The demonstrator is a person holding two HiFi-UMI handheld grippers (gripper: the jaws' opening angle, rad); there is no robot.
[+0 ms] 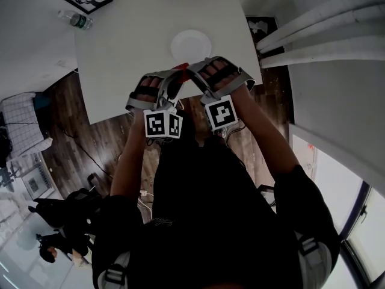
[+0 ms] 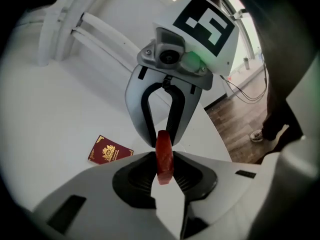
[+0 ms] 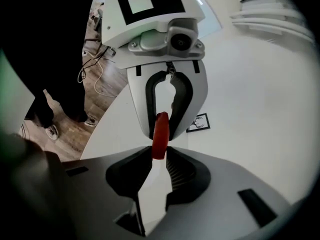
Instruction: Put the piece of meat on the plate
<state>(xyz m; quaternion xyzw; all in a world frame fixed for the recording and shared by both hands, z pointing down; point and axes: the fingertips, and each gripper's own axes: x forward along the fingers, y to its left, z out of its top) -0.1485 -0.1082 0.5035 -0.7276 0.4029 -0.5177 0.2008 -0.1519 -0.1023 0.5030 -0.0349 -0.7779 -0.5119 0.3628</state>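
Together left gripper (image 2: 165, 165) and right gripper (image 3: 159, 151) pinch the meat (image 2: 164, 150) before the plate (image 1: 191, 46); red booklet (image 2: 110, 150) lies aside

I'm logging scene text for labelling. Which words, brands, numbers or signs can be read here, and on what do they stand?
Nothing here can be read as text.
Red booklet: gold crest and lettering, too small to read.
Water bottle: label too small to read.
Left marker cube, right marker cube: black-and-white square patterns only, no words.
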